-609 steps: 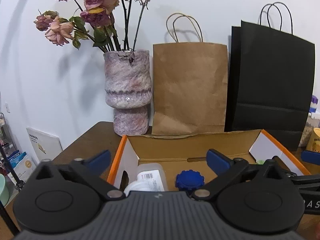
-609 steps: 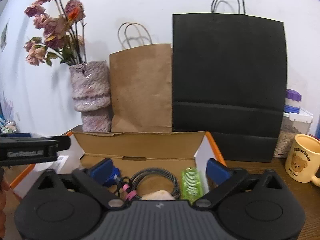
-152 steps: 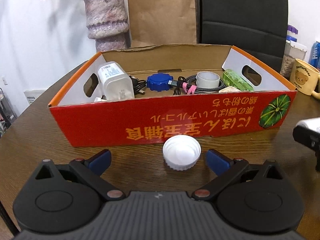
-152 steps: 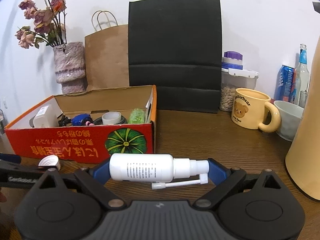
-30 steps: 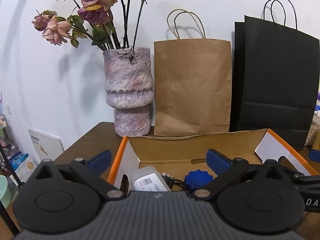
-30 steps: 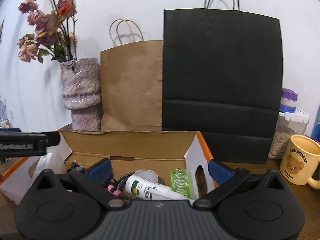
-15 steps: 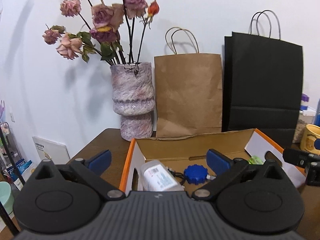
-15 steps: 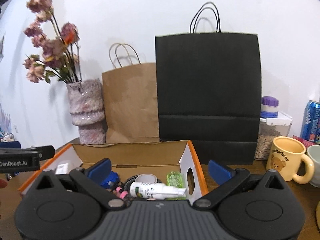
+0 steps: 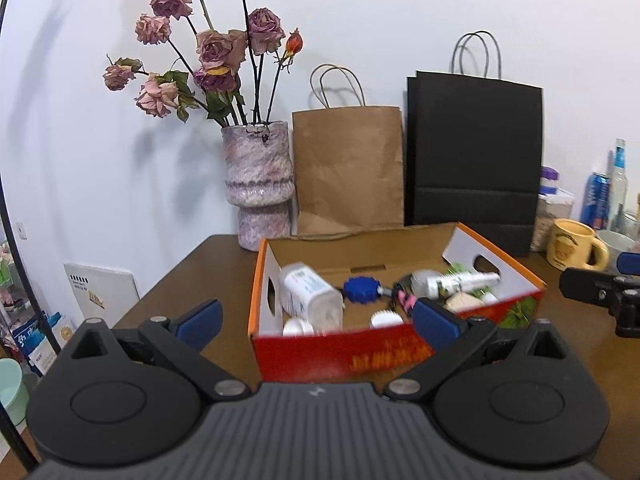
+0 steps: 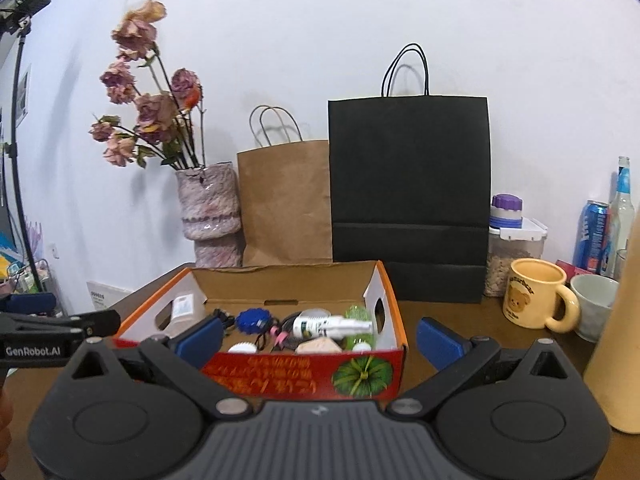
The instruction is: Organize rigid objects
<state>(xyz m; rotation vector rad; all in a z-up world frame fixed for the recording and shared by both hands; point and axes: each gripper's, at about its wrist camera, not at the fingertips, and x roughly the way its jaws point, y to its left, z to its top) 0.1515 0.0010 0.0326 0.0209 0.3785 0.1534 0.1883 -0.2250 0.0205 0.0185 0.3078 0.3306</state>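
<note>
The box sits low in the middle of both frames, holding the spray bottle, white cap and blue knob, so sorting looks finished. Both the left gripper and right gripper hang wide and empty. Only the right view shows the mug unblurred.

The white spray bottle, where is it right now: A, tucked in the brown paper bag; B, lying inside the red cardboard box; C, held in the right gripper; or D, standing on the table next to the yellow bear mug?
B: the white spray bottle lies on its side inside the red cardboard box, on top of the other items, while the right gripper is open and holds nothing.
</note>
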